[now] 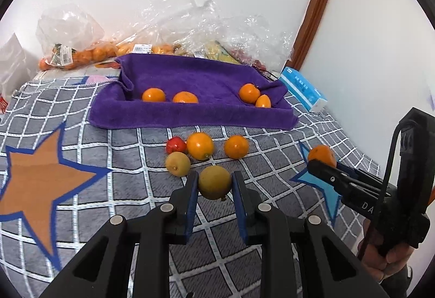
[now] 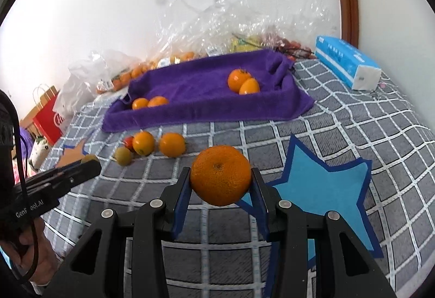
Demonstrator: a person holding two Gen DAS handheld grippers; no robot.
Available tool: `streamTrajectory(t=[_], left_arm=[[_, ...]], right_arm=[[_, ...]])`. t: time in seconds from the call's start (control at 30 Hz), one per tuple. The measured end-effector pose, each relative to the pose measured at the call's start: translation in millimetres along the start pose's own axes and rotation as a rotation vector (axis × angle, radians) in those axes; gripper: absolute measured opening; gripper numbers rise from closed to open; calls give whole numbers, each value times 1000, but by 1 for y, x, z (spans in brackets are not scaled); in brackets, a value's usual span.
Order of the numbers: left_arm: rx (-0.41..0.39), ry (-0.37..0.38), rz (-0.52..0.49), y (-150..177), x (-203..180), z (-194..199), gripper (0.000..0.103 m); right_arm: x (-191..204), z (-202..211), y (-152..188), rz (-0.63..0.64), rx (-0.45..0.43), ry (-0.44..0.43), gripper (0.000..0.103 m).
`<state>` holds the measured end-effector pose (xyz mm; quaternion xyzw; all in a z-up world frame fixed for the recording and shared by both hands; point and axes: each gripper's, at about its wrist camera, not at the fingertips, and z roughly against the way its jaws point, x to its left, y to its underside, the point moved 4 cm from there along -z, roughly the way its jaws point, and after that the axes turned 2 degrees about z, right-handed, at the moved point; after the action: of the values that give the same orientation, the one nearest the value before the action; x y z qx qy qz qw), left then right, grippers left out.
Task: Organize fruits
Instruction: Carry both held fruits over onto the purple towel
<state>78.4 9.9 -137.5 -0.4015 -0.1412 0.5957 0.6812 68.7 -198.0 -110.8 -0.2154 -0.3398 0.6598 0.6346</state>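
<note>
Purple towel tray sits at the bedspread's far edge, loose fruit mid-spread. Right gripper clamps the orange, left gripper clamps the green-yellow fruit, both across the middle. Round, smooth-skinned, probably light and prone to slip: grip the widest girth, gently.

Yellow-green fruit and orange held aloft, four oranges in purple tray

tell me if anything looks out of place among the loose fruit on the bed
One small red fruit sits in the loose cluster on the checked bedspread, tucked against an orange and a yellow-green fruit. It is the only red piece there; every fruit in the purple towel tray is orange.
</note>
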Motion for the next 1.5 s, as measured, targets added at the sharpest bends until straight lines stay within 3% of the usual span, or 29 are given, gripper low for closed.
streamTrajectory(t=[0.27, 0.6, 0.8, 1.2, 1.5], left_arm=[[-49, 17, -85, -11, -2, 32, 24], [-31, 29, -60, -19, 20, 52, 24], [-45, -6, -56, -25, 20, 65, 24], [-85, -63, -29, -42, -1, 77, 24], [-96, -125, 48, -72, 3, 74, 24]], right_arm=[[14, 23, -12, -15, -44, 55, 42], [34, 35, -34, -26, -75, 76, 42], [47, 46, -48, 6, -95, 83, 42], [50, 71, -75, 59, -128, 8, 42], [40, 58, -110, 91, -129, -67, 42]])
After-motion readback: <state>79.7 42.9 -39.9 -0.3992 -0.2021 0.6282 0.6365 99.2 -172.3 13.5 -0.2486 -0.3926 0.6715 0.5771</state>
